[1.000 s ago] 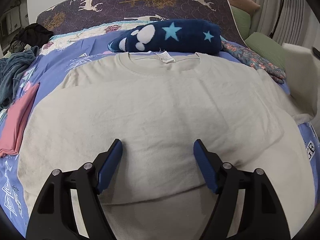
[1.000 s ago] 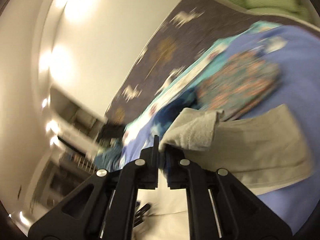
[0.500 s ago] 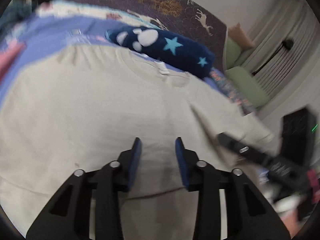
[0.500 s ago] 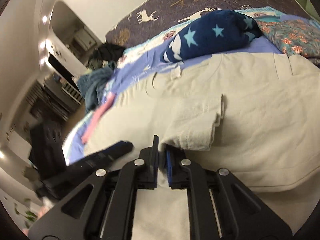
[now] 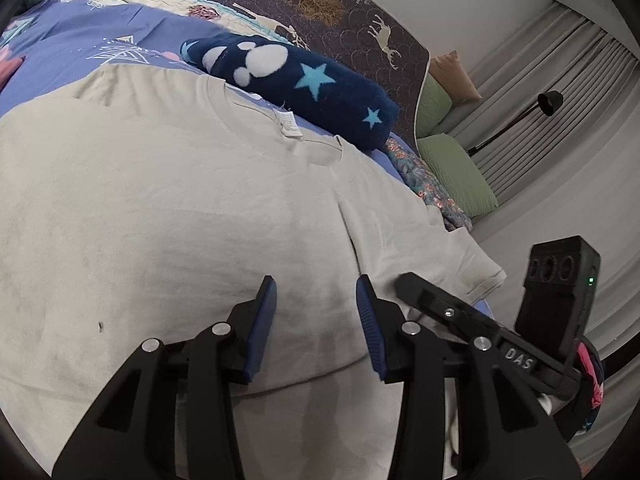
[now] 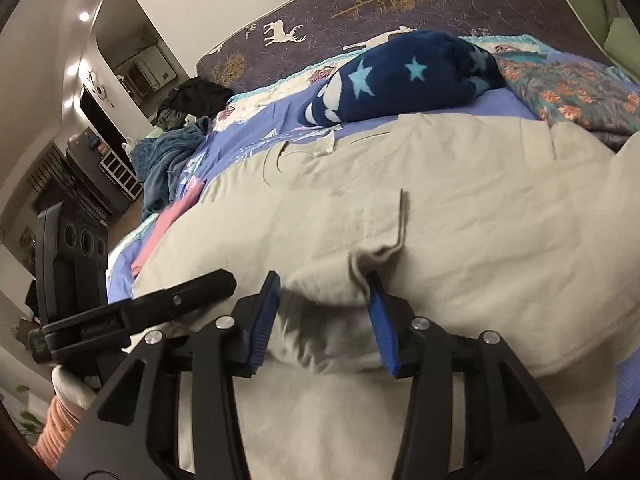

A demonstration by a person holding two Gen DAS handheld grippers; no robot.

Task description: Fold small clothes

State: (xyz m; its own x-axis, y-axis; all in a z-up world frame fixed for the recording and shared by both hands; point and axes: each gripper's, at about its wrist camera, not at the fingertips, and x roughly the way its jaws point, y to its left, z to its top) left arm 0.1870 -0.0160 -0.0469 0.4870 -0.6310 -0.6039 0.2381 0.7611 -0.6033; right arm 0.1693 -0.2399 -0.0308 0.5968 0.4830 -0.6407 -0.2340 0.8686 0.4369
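T-shirt (image 5: 180, 216), beige, lies spread on the bed (image 5: 60, 36), one sleeve (image 6: 360, 236) already folded inward. Right gripper (image 6: 324, 312), jaws just opened, has released that sleeve; left gripper (image 5: 316, 320) hovers open, empty. Remaining folds are still undone.

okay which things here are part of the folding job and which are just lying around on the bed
Part of the job:
- beige T-shirt, sleeve folded in
- left gripper
- right gripper, jaws just opened, fold of shirt between them

Lying about:
- star blanket
- pink cloth
- floral fabric
- green cushions
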